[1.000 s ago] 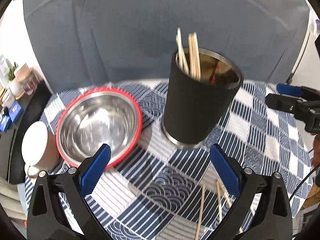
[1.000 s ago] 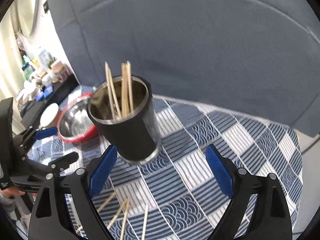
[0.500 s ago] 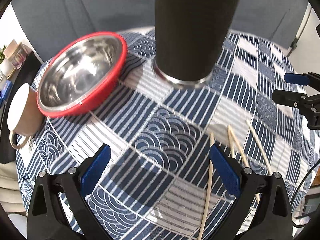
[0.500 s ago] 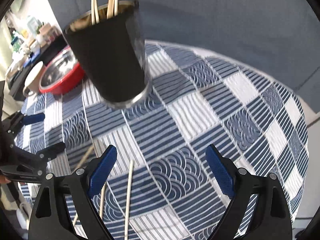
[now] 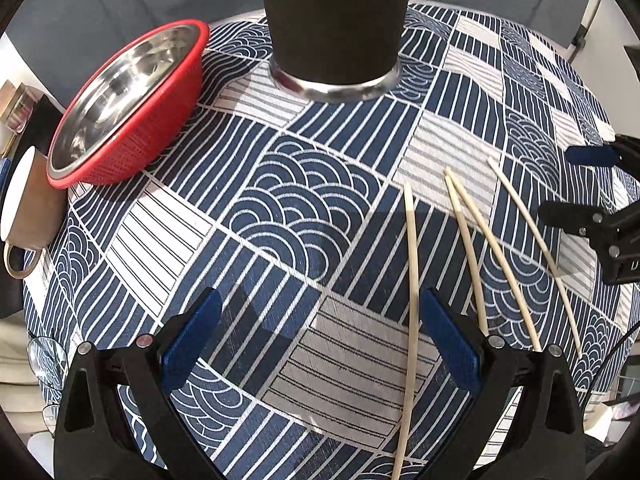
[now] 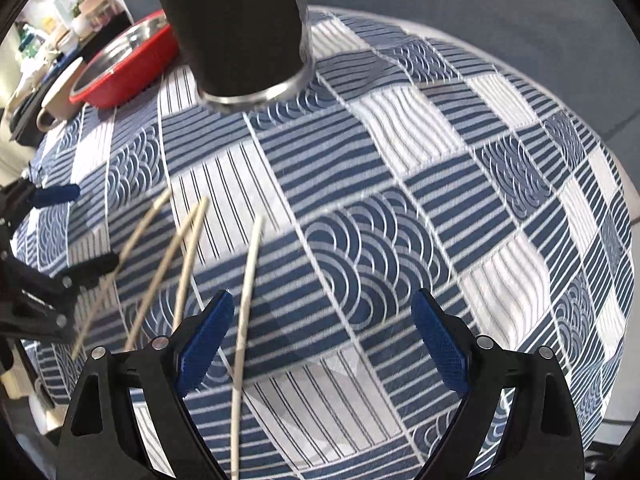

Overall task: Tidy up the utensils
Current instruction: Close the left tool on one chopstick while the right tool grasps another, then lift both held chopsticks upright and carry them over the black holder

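Note:
Several loose wooden chopsticks (image 5: 466,248) lie side by side on the blue-and-white patterned cloth (image 5: 304,200). A black tumbler (image 5: 336,20) with a steel base stands behind them, its rim cut off by the frame. My left gripper (image 5: 320,308) hangs open over the cloth, and the leftmost chopstick (image 5: 412,280) runs just inside its right finger. My right gripper (image 6: 323,308) is open too, with the nearest chopstick (image 6: 248,300) passing just inside its left finger. Each gripper shows at the edge of the other's view: right gripper (image 5: 576,184), left gripper (image 6: 76,232). The tumbler (image 6: 240,24) stands beyond.
A red colander holding a steel bowl (image 5: 128,100) sits left of the tumbler, with a brown mug (image 5: 28,200) beside it near the table's left edge. Glasses (image 5: 48,360) lie at the near left corner. A grey-blue backdrop rises behind the table. Shelf clutter (image 6: 80,8) stands far left.
Both grippers have sunk toward the cloth and tipped downward. The tumbler has slid to the top of both views, hiding its rim and contents. The loose chopsticks now lie in full view.

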Demonstrator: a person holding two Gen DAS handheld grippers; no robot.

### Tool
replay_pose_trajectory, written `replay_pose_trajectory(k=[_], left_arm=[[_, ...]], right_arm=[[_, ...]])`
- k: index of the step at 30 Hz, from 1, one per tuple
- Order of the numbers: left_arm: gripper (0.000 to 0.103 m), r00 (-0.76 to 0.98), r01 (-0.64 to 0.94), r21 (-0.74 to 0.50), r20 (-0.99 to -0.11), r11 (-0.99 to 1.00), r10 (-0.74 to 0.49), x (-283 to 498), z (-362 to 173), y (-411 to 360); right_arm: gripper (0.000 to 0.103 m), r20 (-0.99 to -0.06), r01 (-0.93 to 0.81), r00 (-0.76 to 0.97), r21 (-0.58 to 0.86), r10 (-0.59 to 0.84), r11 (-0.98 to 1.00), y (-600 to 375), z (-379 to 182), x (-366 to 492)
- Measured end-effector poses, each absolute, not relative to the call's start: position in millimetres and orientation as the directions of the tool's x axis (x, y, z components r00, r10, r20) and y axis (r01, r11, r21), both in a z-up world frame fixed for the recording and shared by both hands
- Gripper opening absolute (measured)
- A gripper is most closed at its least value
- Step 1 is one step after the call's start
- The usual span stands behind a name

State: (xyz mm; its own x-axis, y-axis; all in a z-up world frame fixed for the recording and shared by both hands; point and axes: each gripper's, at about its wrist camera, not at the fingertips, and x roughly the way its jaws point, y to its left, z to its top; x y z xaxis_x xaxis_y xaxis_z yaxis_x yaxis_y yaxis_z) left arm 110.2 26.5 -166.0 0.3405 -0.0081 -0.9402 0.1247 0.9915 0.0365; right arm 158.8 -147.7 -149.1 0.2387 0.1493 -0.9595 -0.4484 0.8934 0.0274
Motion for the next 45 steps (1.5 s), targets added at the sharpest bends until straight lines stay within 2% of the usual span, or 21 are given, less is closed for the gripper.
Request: replay_pose_trajectory(k=[12, 15, 19, 27, 28, 30, 32, 33, 35, 36, 38, 39, 40, 41, 42, 45], left_arm=[[0.098, 0.308, 0.109, 0.009, -0.951, 0.994, -0.025, 111, -173, 25], [0.099, 0.311, 0.107, 0.010, -0.950, 0.994, -0.024, 111, -172, 27], [0.099, 0.327, 0.120, 0.012, -0.945, 0.993, -0.028, 113, -174, 24], [0.099, 0.327, 0.110, 0.009, -0.945, 0.994, -0.028, 109, -174, 26], [0.099, 0.326, 0.105, 0.009, -0.945, 0.994, -0.026, 108, -174, 26], [0.099, 0.330, 0.106, 0.009, -0.944, 0.994, -0.027, 106, -174, 27], [0.097, 0.328, 0.109, 0.006, -0.944, 0.994, -0.030, 105, -173, 28], [0.095, 0.327, 0.113, 0.006, -0.945, 0.994, -0.032, 104, -172, 28], [0.087, 0.323, 0.123, 0.004, -0.946, 0.992, -0.036, 103, -169, 29], [0.083, 0.323, 0.132, 0.004, -0.945, 0.991, -0.039, 101, -167, 31], [0.065, 0.324, 0.135, 0.000, -0.945, 0.991, -0.044, 99, -163, 37], [0.052, 0.325, 0.131, -0.002, -0.945, 0.991, -0.045, 98, -161, 42], [0.044, 0.326, 0.126, -0.004, -0.944, 0.992, -0.046, 97, -160, 48], [0.030, 0.326, 0.123, -0.009, -0.944, 0.992, -0.049, 97, -159, 52], [0.021, 0.323, 0.117, -0.023, -0.944, 0.993, -0.060, 97, -159, 59], [0.008, 0.313, 0.090, -0.067, -0.945, 0.994, -0.092, 96, -159, 76]], right_arm=[[0.086, -0.968, -0.459, 0.208, 0.030, 0.140, 0.888, -146, -162, 141], [0.088, -0.969, -0.455, 0.213, 0.018, 0.128, 0.890, -142, -162, 137], [0.096, -0.969, -0.417, 0.213, 0.023, 0.123, 0.909, -143, -164, 135], [0.094, -0.966, -0.435, 0.221, 0.023, 0.132, 0.900, -153, -164, 135], [0.093, -0.966, -0.450, 0.221, 0.023, 0.136, 0.893, -156, -164, 137], [0.082, -0.961, -0.469, 0.233, 0.025, 0.151, 0.883, -163, -161, 130], [0.056, -0.957, -0.473, 0.242, 0.027, 0.159, 0.881, -168, -157, 124], [0.050, -0.956, -0.468, 0.246, 0.028, 0.161, 0.883, -172, -155, 122], [0.030, -0.952, -0.450, 0.257, 0.034, 0.165, 0.893, -183, -153, 120], [0.026, -0.951, -0.444, 0.258, 0.037, 0.168, 0.895, -188, -154, 120], [0.011, -0.951, -0.431, 0.260, 0.040, 0.166, 0.901, -196, -153, 121], [0.009, -0.952, -0.426, 0.256, 0.043, 0.166, 0.904, -198, -151, 124], [0.006, -0.954, -0.423, 0.245, 0.054, 0.172, 0.905, -203, -151, 125], [0.005, -0.956, -0.422, 0.236, 0.063, 0.177, 0.904, -206, -151, 127], [0.005, -0.957, -0.419, 0.227, 0.069, 0.178, 0.905, -209, -152, 130], [0.005, -0.958, -0.399, 0.206, 0.106, 0.202, 0.911, -210, -153, 136]])
